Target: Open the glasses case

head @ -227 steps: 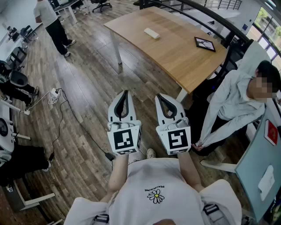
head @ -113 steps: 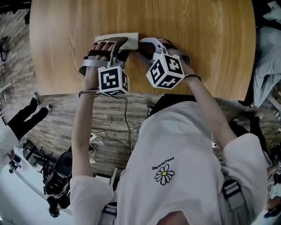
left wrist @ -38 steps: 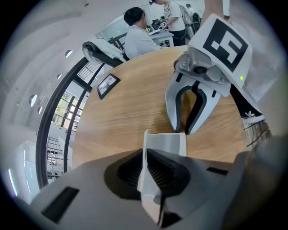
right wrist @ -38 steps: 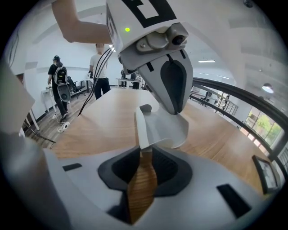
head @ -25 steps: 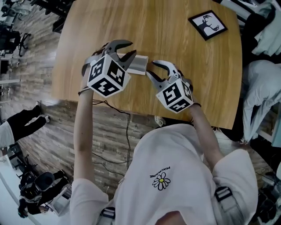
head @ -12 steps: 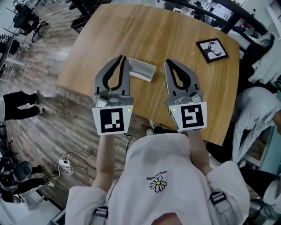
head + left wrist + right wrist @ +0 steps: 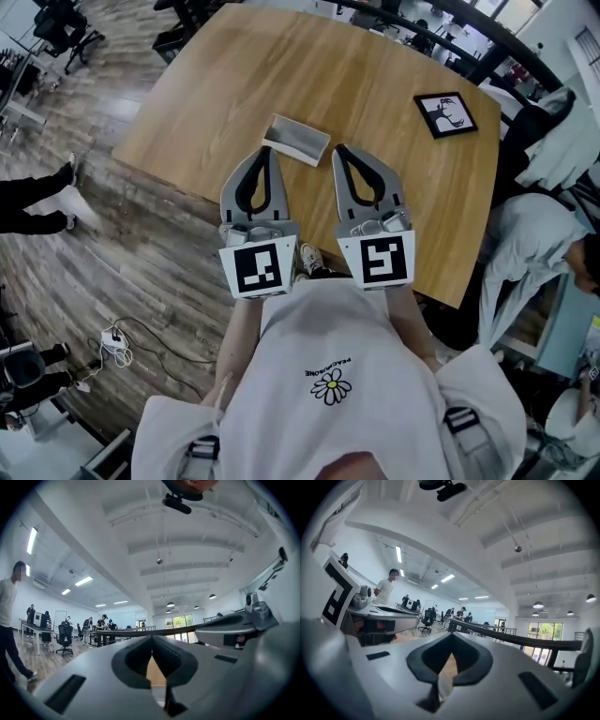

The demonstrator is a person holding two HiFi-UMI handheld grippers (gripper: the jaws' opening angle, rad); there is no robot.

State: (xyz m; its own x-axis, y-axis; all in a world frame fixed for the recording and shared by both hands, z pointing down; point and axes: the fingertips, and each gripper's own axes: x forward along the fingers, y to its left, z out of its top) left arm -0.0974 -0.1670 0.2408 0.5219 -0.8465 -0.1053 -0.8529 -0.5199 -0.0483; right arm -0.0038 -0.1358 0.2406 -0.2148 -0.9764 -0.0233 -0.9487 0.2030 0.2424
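Left tool (image 7: 265,152) and right tool (image 7: 339,150) both pressed together, empty, glasses case (image 7: 297,140) on table (image 7: 375,66) just beyond, untouched

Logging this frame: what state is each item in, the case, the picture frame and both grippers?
Glasses case: lying on the table, looks open, grey inside showing.
Left gripper: fingers shut, holding nothing.
Right gripper: fingers shut, holding nothing.
Picture frame: lying flat on the table, face up.
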